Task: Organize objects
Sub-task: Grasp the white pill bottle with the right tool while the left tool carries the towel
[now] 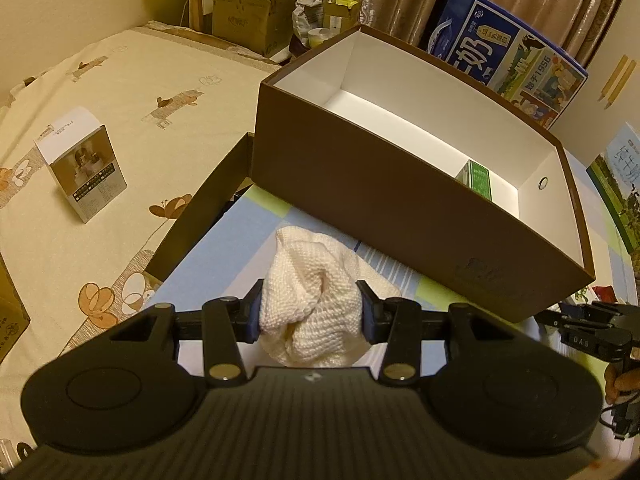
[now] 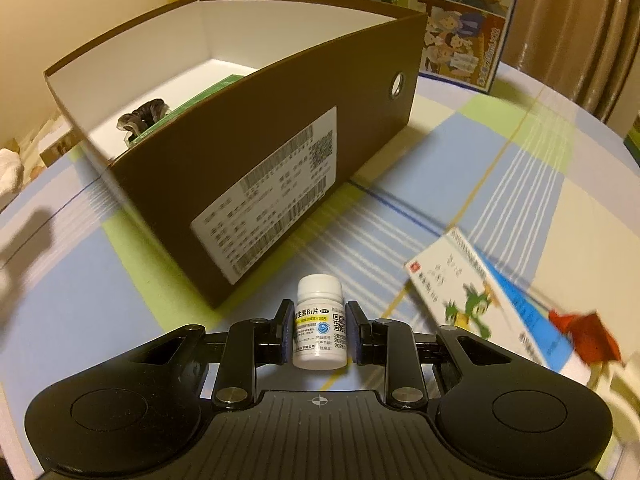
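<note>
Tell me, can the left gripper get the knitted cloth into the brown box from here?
Probably yes. The left gripper is shut on the knitted cloth, and the brown box directly ahead is open-topped and mostly bare inside; only its near wall needs clearing.

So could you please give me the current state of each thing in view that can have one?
Left gripper: shut on the knitted cloth.
Right gripper: shut on the white pill bottle, which is capped and upright.
Brown box: open, lid off, green carton inside.
Small white carton: closed, standing on the bed.
</note>
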The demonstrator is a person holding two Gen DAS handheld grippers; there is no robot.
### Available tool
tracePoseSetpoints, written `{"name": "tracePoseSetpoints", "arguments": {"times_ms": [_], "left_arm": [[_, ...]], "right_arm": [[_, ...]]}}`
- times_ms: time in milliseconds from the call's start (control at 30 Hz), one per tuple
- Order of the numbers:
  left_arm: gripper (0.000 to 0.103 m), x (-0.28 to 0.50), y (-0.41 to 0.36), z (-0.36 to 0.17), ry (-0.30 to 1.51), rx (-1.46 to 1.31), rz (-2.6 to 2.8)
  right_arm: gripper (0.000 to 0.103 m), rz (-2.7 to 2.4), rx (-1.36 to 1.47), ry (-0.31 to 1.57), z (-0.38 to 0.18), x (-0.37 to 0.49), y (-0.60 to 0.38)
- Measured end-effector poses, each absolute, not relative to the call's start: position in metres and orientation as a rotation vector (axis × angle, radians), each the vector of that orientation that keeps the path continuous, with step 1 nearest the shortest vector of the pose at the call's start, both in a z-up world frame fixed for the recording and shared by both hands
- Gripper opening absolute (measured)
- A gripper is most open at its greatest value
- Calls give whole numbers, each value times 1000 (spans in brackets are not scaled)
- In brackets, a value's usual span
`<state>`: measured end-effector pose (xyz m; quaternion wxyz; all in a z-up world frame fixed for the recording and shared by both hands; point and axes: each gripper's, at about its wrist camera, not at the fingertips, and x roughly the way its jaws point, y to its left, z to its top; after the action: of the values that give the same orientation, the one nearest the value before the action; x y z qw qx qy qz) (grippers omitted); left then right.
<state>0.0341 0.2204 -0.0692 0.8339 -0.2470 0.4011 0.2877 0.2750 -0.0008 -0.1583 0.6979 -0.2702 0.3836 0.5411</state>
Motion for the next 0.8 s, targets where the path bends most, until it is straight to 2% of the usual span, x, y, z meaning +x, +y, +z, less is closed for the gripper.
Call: {"name": "tracePoseSetpoints", "arguments": {"times_ms": [267, 533, 800], "left_arm": [[40, 36, 223, -68, 840, -523, 563], [40, 38, 227, -57, 828, -505, 502], [40, 50, 239, -26, 786, -454, 434]], "right_arm": [[24, 1145, -563, 897, -155, 259, -22], [24, 1041, -402, 1023, -143, 252, -53], [24, 1054, -221, 988, -80, 235, -65]]}}
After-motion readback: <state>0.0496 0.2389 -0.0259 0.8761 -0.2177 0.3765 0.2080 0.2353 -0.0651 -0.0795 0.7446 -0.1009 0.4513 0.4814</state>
